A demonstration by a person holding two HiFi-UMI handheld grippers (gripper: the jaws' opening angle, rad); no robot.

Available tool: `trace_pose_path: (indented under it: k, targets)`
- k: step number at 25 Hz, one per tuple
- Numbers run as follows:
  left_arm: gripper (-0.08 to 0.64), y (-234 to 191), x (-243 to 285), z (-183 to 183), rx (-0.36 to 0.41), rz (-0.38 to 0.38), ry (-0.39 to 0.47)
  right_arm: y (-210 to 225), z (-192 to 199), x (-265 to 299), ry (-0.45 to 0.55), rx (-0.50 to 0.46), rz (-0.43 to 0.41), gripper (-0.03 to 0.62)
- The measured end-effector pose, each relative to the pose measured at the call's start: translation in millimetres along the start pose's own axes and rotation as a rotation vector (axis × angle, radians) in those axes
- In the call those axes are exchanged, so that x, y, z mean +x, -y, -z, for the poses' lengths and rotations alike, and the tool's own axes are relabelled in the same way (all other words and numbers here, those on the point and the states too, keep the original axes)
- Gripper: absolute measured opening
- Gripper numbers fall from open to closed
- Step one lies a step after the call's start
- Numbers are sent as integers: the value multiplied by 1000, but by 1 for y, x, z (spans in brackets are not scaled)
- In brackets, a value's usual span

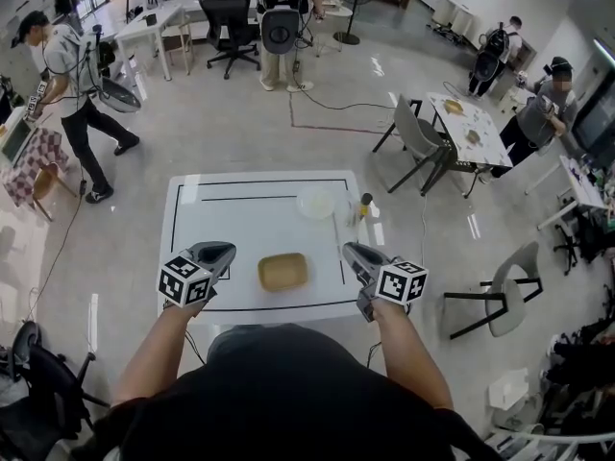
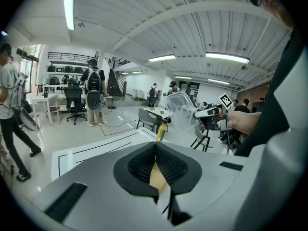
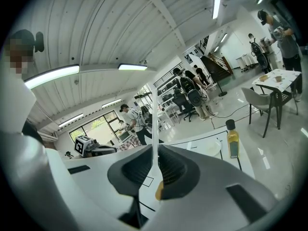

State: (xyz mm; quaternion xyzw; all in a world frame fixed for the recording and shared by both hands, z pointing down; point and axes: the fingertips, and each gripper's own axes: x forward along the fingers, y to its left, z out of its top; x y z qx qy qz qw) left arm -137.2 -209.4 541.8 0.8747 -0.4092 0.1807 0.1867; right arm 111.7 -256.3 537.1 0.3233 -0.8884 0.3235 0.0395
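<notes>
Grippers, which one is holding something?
The right gripper: its jaws pinch the clear plastic lid. The left gripper has its jaws shut together on nothing.

Tray on table; plate, bottle behind.

You have no words or numbers to read here. The cubes on your left gripper and right gripper carry only black-and-white square patterns, no letters. Any print on the bottle, at 1 o'clock on the table, is too small to read.
</notes>
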Motion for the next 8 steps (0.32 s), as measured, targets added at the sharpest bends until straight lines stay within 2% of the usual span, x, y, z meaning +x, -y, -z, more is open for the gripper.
trace_pose_path:
  k: [8]
  targets:
    - [23,-3,6,0,0,6,-17,7,-4,3,0,5,2,49]
